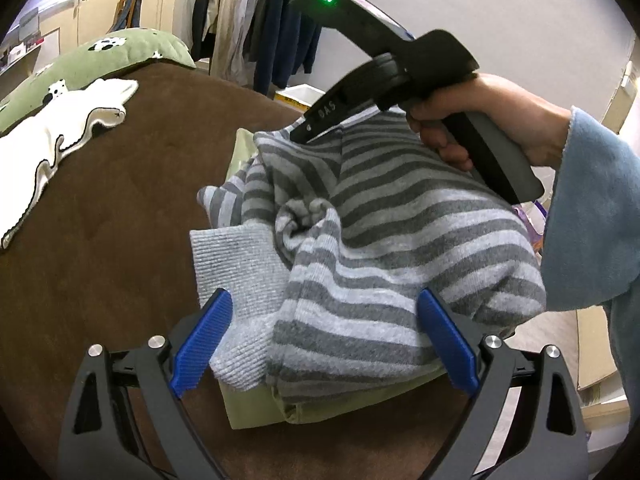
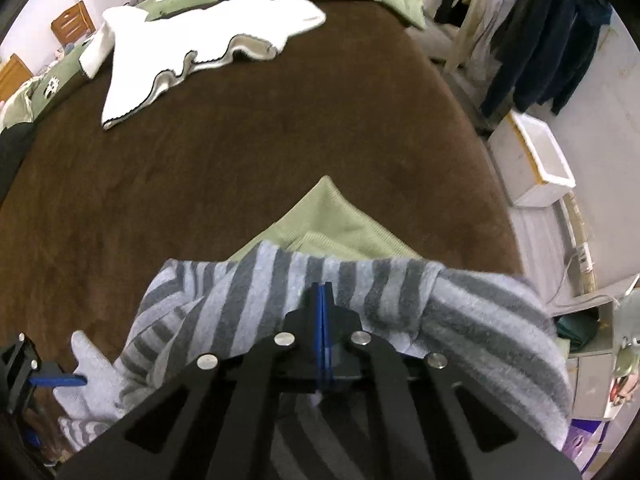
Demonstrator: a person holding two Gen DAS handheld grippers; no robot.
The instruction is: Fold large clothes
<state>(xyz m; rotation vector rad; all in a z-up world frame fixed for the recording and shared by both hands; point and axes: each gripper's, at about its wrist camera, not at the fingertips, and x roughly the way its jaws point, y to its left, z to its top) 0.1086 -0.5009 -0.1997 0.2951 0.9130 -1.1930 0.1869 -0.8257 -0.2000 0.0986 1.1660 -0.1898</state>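
A bunched grey striped sweater (image 1: 400, 216) (image 2: 240, 292) lies on a folded pale green garment (image 1: 256, 404) (image 2: 328, 216) on the brown bed cover (image 1: 100, 240). My left gripper (image 1: 324, 296) stands open, its blue pads astride the sweater's near hem and plain grey cuff, not pressing on it. A hand (image 1: 480, 108) in a blue sleeve holds my right gripper (image 1: 304, 130) (image 2: 322, 286), shut with its pads flat together. Its tip sits at the sweater's far edge, and no cloth shows between the pads.
A white garment with a wavy trim (image 1: 60, 128) (image 2: 200, 40) is spread at the far side of the bed, next to a green panda blanket (image 1: 120, 52). Hanging clothes (image 1: 260, 20) and a white box (image 2: 536, 160) stand beyond the bed's edge.
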